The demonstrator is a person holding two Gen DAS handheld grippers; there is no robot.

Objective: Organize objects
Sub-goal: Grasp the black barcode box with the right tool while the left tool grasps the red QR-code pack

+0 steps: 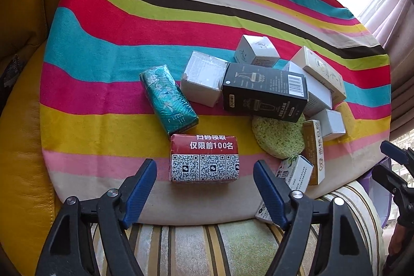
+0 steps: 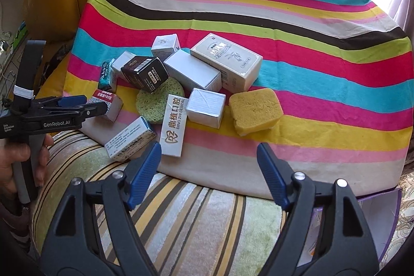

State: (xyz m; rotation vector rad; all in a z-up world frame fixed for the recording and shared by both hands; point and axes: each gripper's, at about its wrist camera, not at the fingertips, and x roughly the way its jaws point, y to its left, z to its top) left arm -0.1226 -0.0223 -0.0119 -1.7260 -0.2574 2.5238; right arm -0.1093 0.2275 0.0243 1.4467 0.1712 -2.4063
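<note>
The striped cloth [image 1: 108, 38] carries a loose cluster of small packages, none yet sorted into a group. From the left in the left wrist view: a green tissue pack [image 1: 168, 100] lies tilted and apart from the pile; just below it sits the red QR-code pack [image 1: 204, 159]; next comes a white box [image 1: 203, 82], then the black box [image 1: 264, 91] resting partly on the round green sponge [image 1: 278, 137]. Further right, several white and cream cartons overlap in a heap, and the yellow sponge [image 2: 254, 110] lies at the pile's right edge. The left gripper [image 1: 204, 192] stands wide open and empty, its blue pads framing the near side of the QR-code pack without touching it. The right gripper [image 2: 208, 173] is also wide open and holds nothing, positioned over the cloth's near edge, close to the dental box [image 2: 173, 126]. Judged from this layout, organizing has barely begun: every item remains in the jumble, no tidy row or stack is visible, and all 2 sponges plus the boxes remain to be placed.
</note>
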